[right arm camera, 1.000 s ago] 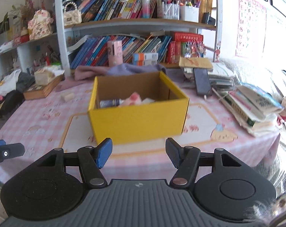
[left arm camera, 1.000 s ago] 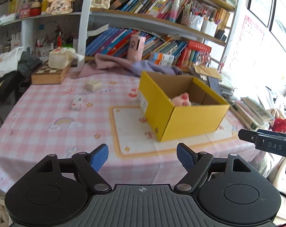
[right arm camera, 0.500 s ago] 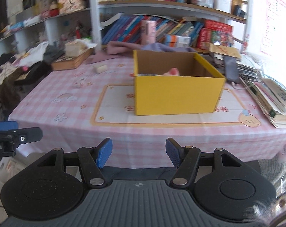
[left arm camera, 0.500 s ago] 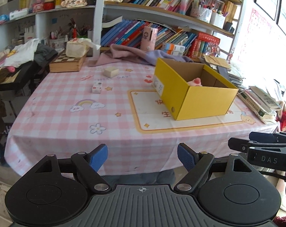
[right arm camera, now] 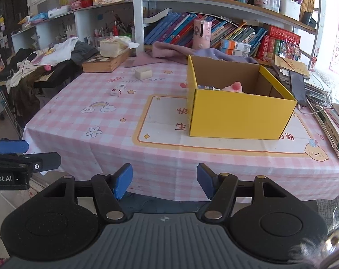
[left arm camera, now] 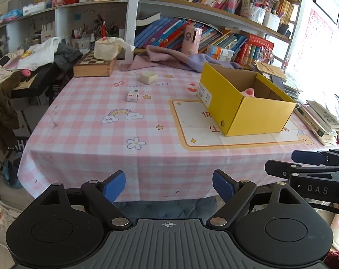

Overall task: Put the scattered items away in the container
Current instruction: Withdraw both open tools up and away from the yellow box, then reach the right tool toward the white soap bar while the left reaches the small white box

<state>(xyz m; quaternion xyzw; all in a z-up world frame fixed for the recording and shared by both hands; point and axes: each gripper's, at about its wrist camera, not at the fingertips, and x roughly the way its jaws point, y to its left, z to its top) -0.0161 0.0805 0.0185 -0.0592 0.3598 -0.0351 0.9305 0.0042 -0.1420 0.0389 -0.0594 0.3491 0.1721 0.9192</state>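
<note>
Yellow box farther off than before | left gripper, right gripper pulled back | jaws wide, empty

A table draped in a pink checked tablecloth carries everything here. On its printed placemat sits an open yellow box. Well apart from it, toward the back, lie a small white carton and, farther on, a cream block. At the rear edge rest a wooden chessboard case and a crumpled lilac cloth. Stacked books crowd the right side.
</note>
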